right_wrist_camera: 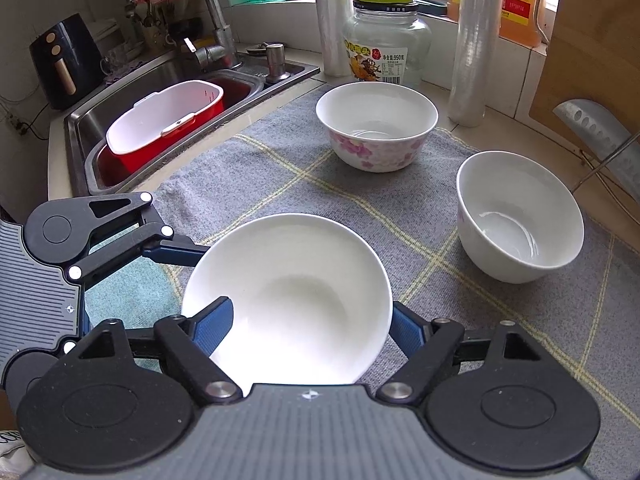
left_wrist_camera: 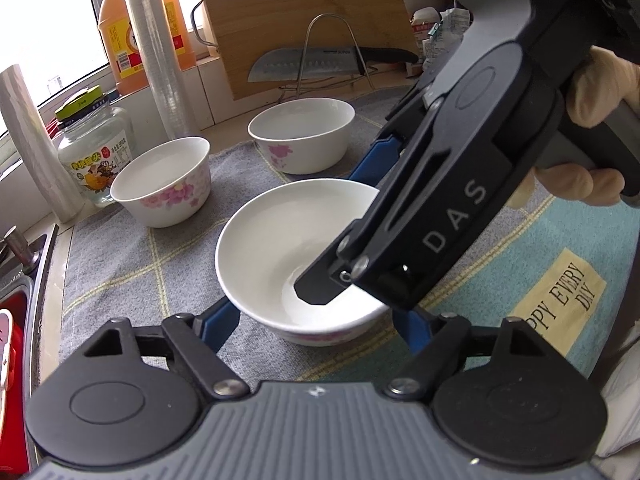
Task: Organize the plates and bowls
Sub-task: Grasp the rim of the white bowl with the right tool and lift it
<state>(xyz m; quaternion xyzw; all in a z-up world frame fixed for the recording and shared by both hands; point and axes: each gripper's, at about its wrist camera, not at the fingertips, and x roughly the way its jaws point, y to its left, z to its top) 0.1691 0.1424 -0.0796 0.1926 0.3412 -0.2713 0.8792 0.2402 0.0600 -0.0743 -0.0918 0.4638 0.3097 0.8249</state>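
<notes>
A white bowl (left_wrist_camera: 260, 248) (right_wrist_camera: 304, 280) with pink flowers sits on the grey checked cloth (right_wrist_camera: 280, 160). My left gripper (left_wrist_camera: 316, 312) has a blue finger on each side of the bowl's lower wall and is shut on it. One of its fingers (right_wrist_camera: 176, 251) shows at the bowl's far left in the right wrist view. My right gripper (right_wrist_camera: 312, 308) (left_wrist_camera: 330, 236) straddles the same bowl. One finger hangs inside the bowl, clear of the wall, and the other sits outside. Two more flowered bowls (left_wrist_camera: 164, 184) (left_wrist_camera: 300, 132) stand farther back.
A sink (right_wrist_camera: 92, 120) with a red tub (right_wrist_camera: 168, 120) lies left of the cloth. A glass jar (right_wrist_camera: 384, 40), plastic-wrap rolls (right_wrist_camera: 476, 40) and an orange bottle (left_wrist_camera: 140, 20) line the window sill. A knife (left_wrist_camera: 312, 66) rests on a wire rack before a wooden board (left_wrist_camera: 300, 8).
</notes>
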